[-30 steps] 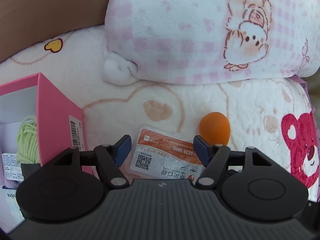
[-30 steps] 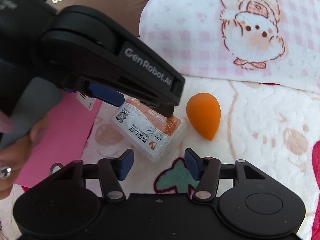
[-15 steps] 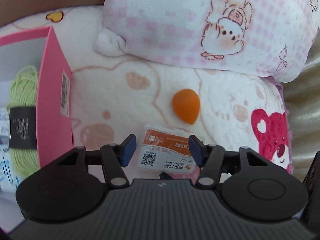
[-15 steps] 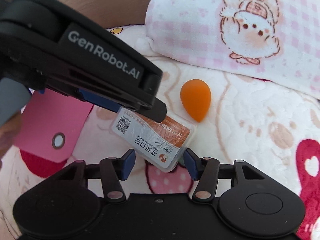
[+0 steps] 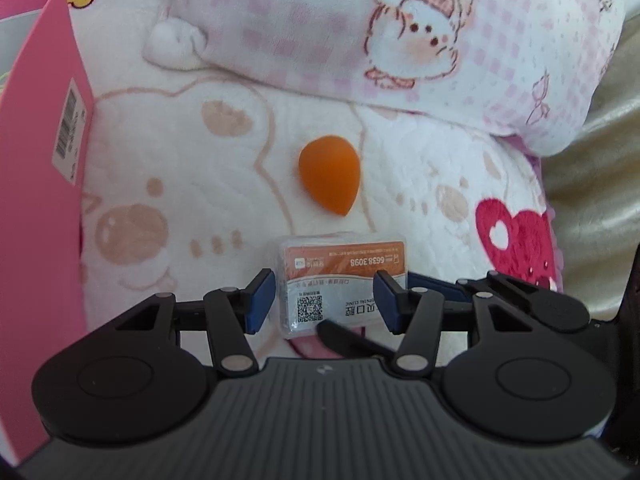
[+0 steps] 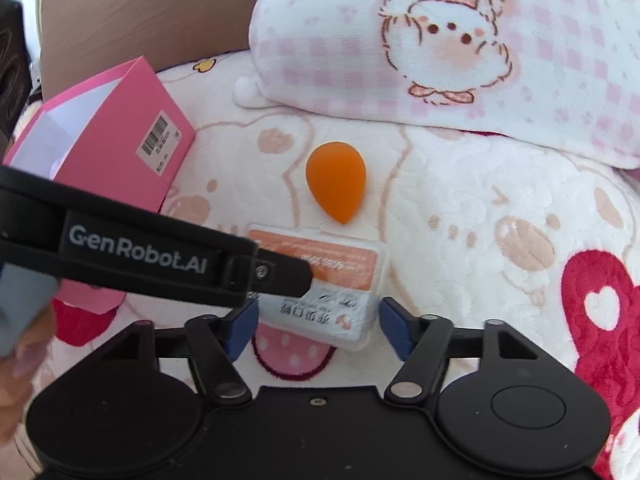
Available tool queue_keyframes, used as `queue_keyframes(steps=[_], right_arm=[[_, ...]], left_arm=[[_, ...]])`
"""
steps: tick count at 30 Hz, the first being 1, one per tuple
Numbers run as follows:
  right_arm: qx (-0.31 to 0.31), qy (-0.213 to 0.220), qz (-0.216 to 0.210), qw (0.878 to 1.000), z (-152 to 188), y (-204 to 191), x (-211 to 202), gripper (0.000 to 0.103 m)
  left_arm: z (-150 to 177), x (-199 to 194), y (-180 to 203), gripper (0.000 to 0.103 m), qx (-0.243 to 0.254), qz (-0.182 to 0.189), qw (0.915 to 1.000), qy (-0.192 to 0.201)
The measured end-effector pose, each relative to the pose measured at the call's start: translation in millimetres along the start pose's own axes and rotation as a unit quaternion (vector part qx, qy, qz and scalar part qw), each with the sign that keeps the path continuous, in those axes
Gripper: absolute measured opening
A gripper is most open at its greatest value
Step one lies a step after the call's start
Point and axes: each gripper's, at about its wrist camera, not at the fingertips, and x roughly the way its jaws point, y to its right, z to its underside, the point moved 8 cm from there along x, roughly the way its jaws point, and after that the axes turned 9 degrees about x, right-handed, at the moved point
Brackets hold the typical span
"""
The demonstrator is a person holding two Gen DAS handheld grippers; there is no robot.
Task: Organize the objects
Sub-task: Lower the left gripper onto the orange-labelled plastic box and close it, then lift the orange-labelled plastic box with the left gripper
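Status: handover point on the bed.

- Task item: clear plastic card packet (image 5: 344, 276) with an orange label and a QR code. It sits near centre, just near of the orange teardrop sponge (image 5: 330, 178), which lies alone on the white cartoon-print blanket (image 5: 180, 152). Packet and sponge are close together but not touching.
- left gripper (image 5: 324, 300): comes in from the left, pointing steeply down. Fingers are narrow, with the blue pads on the two side edges of the packet. Jaws have just been closing, and it looks pinched. From the right wrist view, one black finger crosses over the packet's left part.
- right gripper (image 6: 318, 330): fingers are wide. Jaws have just been opening. The packet's near end is between the pads, with a sliver of gap on each side, so no grip. Its blue pad and linkage show just right of the left gripper's right finger in the left wrist view.
- Pink box (image 5: 36, 184): far left, open, barcode sticker on its side wall, well apart from the packet. Contents can't be made out.
- Pink-checked pillow (image 5: 400, 32) with a bunny print lies on the far side, over the blanket edge.
- Red heart patch (image 5: 516, 240) is on the blanket to the right.
- Person's hand (image 6: 20, 360) is on the left gripper's grey handle, blurred at the left edge.
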Motion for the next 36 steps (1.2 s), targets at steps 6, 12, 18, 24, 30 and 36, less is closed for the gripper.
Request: queue_keyframes(steps=[6,12,18,24,30,36], right_arm=[[-0.040,0.011,0.008,0.999,6,-3,4,0.087],[-0.048,0.026,0.020,0.998,2,-6,11,0.089],[-0.049,0.015,0.022,0.998,4,-3,16,0.090],[-0.051,0.021,0.052,0.997,3,3,12,0.092],[-0.072,0.033,0.063,0.995,7,2,14,0.088],[-0.081,0.046,0.048,0.995,7,-5,16,0.086]], left_arm=[[2,2,-3,0.052,-0.002,0.003,0.9997,0.025],[4,6,-5,0.052,0.003,-0.008,0.9988,0.048],[7,11,-13,0.054,-0.020,0.009,0.9980,0.059],[8,12,-16,0.051,-0.020,0.020,0.9972,0.070],[7,13,-19,0.051,-0.029,0.031,0.9964,0.073],[7,15,-19,0.051,-0.026,0.032,0.9959,0.081]])
